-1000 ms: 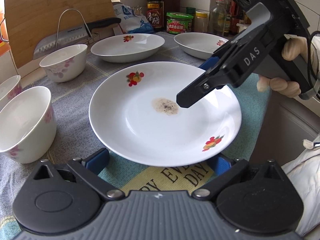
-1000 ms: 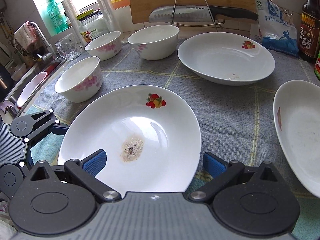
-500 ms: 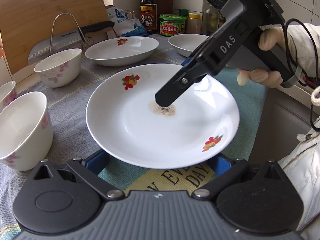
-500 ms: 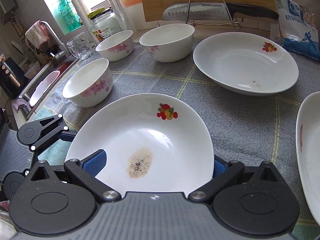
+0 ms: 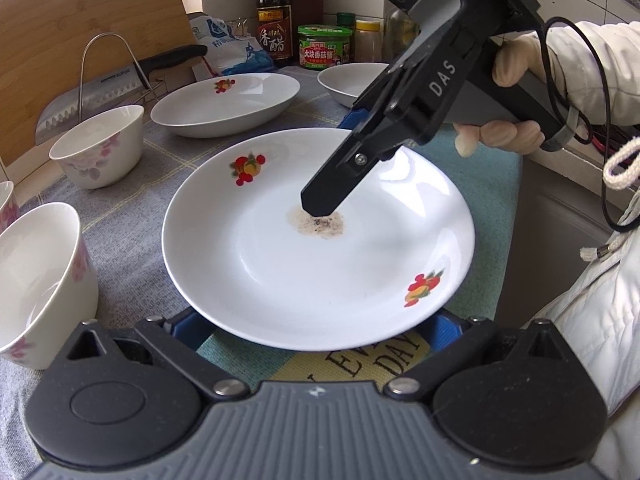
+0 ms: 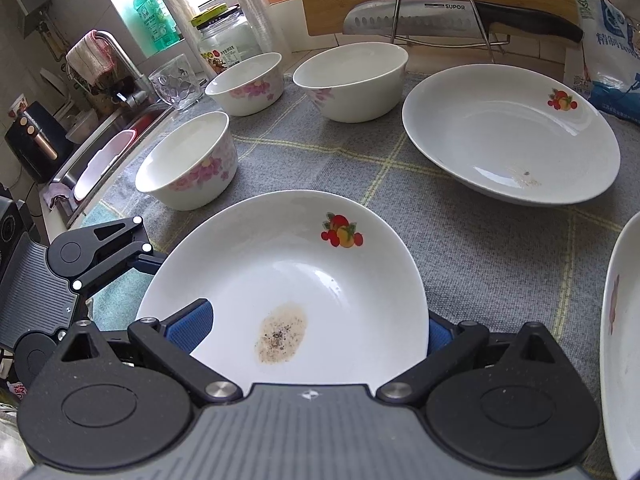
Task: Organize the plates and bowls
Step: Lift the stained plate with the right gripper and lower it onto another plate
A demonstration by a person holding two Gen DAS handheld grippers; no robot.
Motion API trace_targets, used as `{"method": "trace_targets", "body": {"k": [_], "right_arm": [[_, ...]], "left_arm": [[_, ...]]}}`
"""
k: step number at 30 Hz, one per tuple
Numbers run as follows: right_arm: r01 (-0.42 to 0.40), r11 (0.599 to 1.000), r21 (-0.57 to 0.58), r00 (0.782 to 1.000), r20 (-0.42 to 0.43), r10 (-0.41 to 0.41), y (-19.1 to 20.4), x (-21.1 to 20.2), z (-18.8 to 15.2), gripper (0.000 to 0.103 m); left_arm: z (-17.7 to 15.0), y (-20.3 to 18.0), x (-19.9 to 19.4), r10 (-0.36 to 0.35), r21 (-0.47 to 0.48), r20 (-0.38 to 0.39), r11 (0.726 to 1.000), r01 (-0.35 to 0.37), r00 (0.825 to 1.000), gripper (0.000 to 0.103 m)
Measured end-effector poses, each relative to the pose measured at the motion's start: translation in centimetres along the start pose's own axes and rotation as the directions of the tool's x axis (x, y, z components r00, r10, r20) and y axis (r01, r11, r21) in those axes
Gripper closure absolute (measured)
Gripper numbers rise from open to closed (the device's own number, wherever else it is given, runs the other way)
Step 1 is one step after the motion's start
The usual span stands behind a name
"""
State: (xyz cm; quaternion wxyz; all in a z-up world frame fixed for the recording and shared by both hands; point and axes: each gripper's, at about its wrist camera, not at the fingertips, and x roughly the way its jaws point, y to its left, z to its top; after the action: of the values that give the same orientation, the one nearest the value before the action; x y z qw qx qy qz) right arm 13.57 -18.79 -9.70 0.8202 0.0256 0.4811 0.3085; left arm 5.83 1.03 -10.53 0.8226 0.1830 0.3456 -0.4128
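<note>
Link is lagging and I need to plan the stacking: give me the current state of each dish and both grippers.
Near plate: flat on the cloth, brown speckled residue at its centre.
Far plate: flat, small residue spot.
Right-side plate: only its edge shows, faintly soiled.
Three floral bowls: upright, apart, unstacked.
Left gripper: open, straddling the near plate's rim.
Right gripper: open, one finger over the plate, one outside its rim.
Knife: resting in the wire rack.

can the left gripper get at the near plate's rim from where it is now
Probably yes: the left gripper sits at the stained plate with its jaws open either side of the near rim. The right gripper is over the plate's middle, not that edge.
</note>
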Motion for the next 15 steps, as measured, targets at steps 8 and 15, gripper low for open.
{"method": "trace_targets", "body": {"k": [8, 15], "right_arm": [[-0.008, 1.0, 0.014, 1.0, -0.003, 0.008, -0.1, -0.1, 0.1, 0.0], [0.006, 1.0, 0.02, 1.0, -0.006, -0.006, 0.0, -0.7, 0.0, 0.0]], "left_arm": [[0.6, 0.4, 0.2, -0.01, 0.014, -0.026, 1.0, 0.011, 1.0, 0.001], [1.3, 0.2, 0.1, -0.02, 0.012, -0.033, 1.0, 0.021, 0.999, 0.001]]}}
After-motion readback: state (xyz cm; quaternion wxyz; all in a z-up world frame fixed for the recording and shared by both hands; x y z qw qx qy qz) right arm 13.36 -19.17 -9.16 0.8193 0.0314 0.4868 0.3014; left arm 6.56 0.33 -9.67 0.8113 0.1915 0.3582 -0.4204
